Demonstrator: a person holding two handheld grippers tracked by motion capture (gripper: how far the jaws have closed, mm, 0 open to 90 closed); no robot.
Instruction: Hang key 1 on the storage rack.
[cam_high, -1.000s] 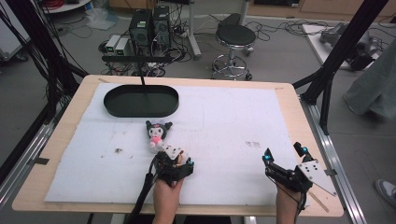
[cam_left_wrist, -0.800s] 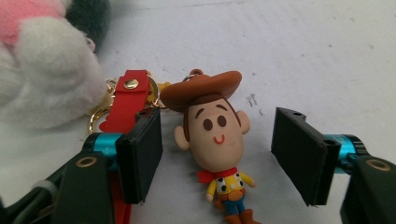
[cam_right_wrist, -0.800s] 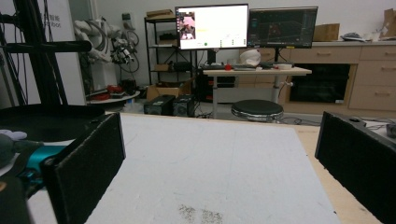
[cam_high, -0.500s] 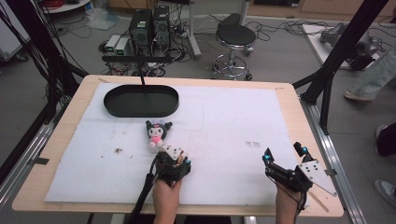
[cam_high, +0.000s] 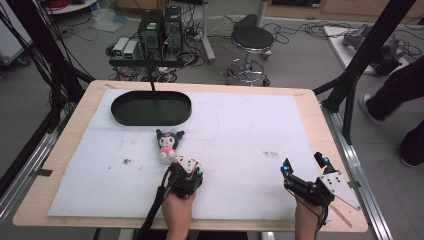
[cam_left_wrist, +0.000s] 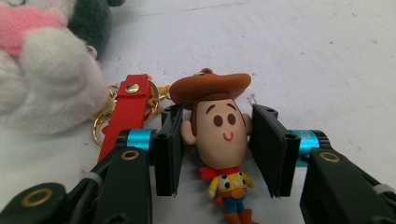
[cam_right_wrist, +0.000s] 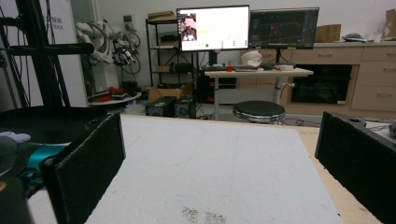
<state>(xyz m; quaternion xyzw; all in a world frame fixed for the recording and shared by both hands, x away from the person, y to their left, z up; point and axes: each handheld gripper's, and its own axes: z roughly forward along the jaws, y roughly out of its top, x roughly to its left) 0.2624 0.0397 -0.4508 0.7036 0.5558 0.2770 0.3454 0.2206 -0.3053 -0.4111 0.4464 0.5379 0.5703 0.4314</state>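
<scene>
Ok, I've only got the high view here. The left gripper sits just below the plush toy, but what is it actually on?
Observer: Not the plush toy. The left gripper has just been closing, and its jaws now clamp the head of a small cowboy figure lying on the white mat.
Operator: Anything attached to it?
Observer: A red strap with gold rings runs from its hat towards the plush toy.
Operator: And the right gripper?
Observer: The right gripper is open, nothing between its jaws, aimed across the mat at the black stool.
</scene>
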